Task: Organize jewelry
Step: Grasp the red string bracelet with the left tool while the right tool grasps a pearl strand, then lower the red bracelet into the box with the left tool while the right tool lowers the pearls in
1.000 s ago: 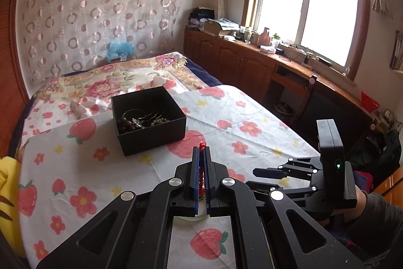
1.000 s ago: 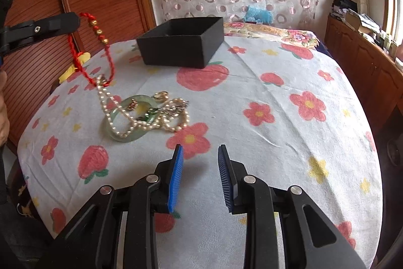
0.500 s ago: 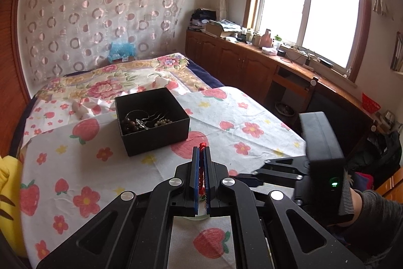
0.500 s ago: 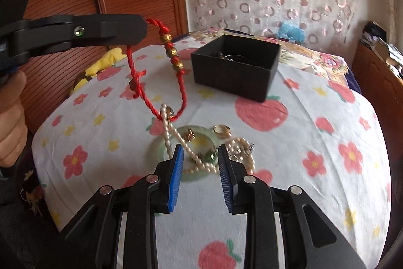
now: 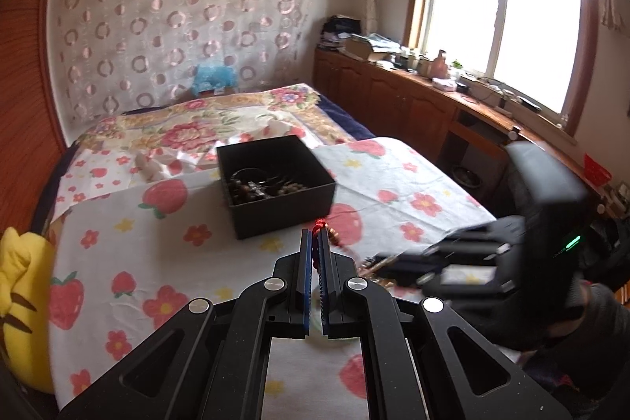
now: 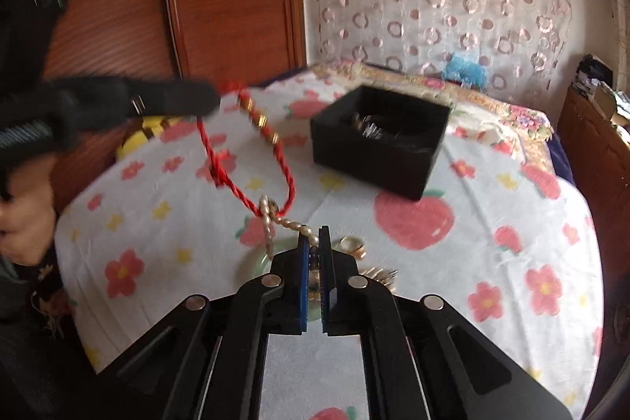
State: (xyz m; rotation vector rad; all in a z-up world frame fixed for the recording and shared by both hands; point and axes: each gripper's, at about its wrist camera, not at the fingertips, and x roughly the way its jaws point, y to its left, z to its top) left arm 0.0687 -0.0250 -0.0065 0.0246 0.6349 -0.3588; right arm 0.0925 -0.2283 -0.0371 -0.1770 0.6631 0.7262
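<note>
My left gripper (image 5: 314, 235) is shut on a red cord bracelet (image 6: 244, 164) with gold beads and holds it above the cloth; its arm also shows in the right wrist view (image 6: 212, 97). A pearl necklace (image 6: 275, 219) is hooked in the bracelet's loop. My right gripper (image 6: 314, 235) is shut on the pearl necklace just above a green jade bangle (image 6: 256, 262). The black box (image 5: 275, 184) with jewelry inside stands further back, and it shows in the right wrist view too (image 6: 378, 136).
A gold ring (image 6: 350, 247) and a small gold piece (image 6: 380, 274) lie by the bangle on the strawberry-print tablecloth (image 6: 492, 243). A yellow plush (image 5: 19, 286) sits at the left edge. A bed and wooden cabinets (image 5: 393, 105) stand behind.
My right gripper moved forward to the jewelry pile and closed on the pearl necklace. My left gripper kept the red bracelet and drifted slightly toward the box.
</note>
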